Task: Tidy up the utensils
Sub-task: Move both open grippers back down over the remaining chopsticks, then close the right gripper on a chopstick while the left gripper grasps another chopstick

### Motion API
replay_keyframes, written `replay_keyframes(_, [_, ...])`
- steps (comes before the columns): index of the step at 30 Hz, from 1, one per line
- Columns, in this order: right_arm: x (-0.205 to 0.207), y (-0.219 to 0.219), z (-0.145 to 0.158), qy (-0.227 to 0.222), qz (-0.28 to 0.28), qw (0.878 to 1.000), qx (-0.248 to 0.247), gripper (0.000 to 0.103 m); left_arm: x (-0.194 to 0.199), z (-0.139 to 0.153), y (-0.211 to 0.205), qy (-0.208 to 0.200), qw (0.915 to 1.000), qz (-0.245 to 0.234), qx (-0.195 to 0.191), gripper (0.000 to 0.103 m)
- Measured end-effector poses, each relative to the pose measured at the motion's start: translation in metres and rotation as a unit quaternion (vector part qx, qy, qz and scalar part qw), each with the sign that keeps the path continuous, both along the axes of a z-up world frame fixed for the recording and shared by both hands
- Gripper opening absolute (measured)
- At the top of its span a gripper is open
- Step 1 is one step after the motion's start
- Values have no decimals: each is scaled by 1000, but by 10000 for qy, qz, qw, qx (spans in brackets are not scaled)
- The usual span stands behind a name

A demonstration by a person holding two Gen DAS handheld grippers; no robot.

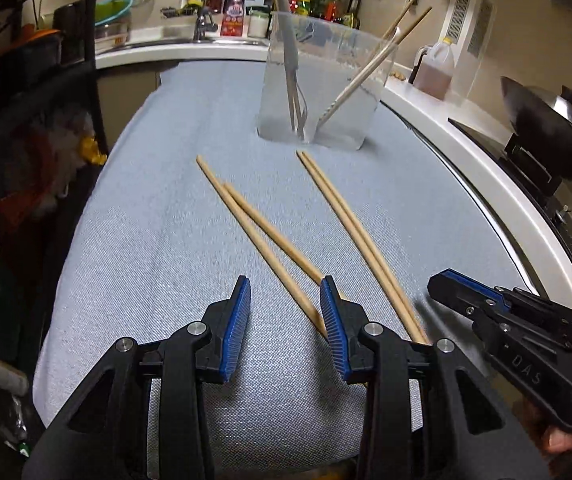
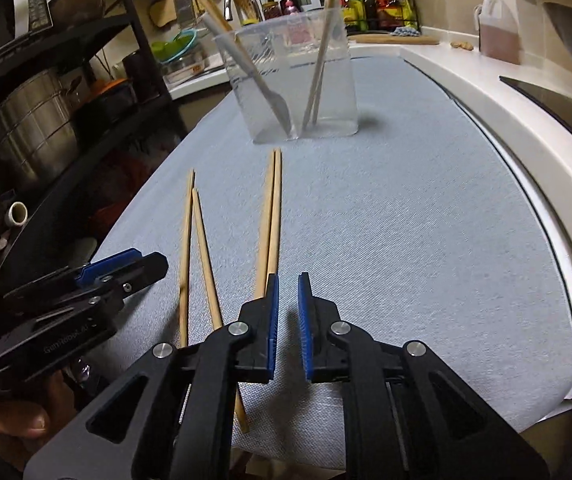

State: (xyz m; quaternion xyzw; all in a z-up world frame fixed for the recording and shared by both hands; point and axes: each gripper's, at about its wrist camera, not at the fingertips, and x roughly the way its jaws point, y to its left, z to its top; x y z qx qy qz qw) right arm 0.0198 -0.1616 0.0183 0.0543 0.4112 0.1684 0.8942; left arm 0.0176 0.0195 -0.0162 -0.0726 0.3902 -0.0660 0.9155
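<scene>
Two pairs of wooden chopsticks lie on the blue-grey cloth (image 1: 166, 200). The left pair (image 1: 254, 224) (image 2: 194, 248) is crossed; the right pair (image 1: 350, 224) (image 2: 272, 216) lies side by side. A clear plastic holder (image 1: 322, 80) (image 2: 290, 80) stands at the far end with a grey fork (image 1: 292, 80) (image 2: 254, 76) and chopsticks (image 1: 374, 60) (image 2: 320, 64) in it. My left gripper (image 1: 286, 300) is open and empty, low over the near ends of the left pair. My right gripper (image 2: 288, 292) is open with a narrow gap and empty, just right of the right pair's near ends.
A white counter (image 2: 486, 92) runs along the right with an oil jug (image 2: 498, 36) and a wok (image 1: 546, 116) on the stove. A sink with tap (image 1: 202, 4) lies behind the holder. A black shelf rack (image 2: 46, 92) with pots stands on the left.
</scene>
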Motion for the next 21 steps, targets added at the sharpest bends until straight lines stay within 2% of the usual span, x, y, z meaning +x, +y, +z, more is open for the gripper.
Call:
replay_keyframes(6, [3, 11, -9, 120, 155, 9997, -163, 12, -1, -5, -4, 102, 9999, -53, -34, 36])
replay_keyframes(15, [-6, 23, -11, -18, 306, 9969, -724, 12, -2, -12, -20, 148, 9995, -115, 236, 36])
replay_keyframes(19, [-5, 18, -10, -20, 249, 9970, -735, 6, -1, -11, -17, 147, 9993, -30, 337, 36])
replay_keyframes(21, [-5, 14, -10, -28, 193, 9971, -738, 6, -1, -11, -14, 153, 9993, 13, 348, 36])
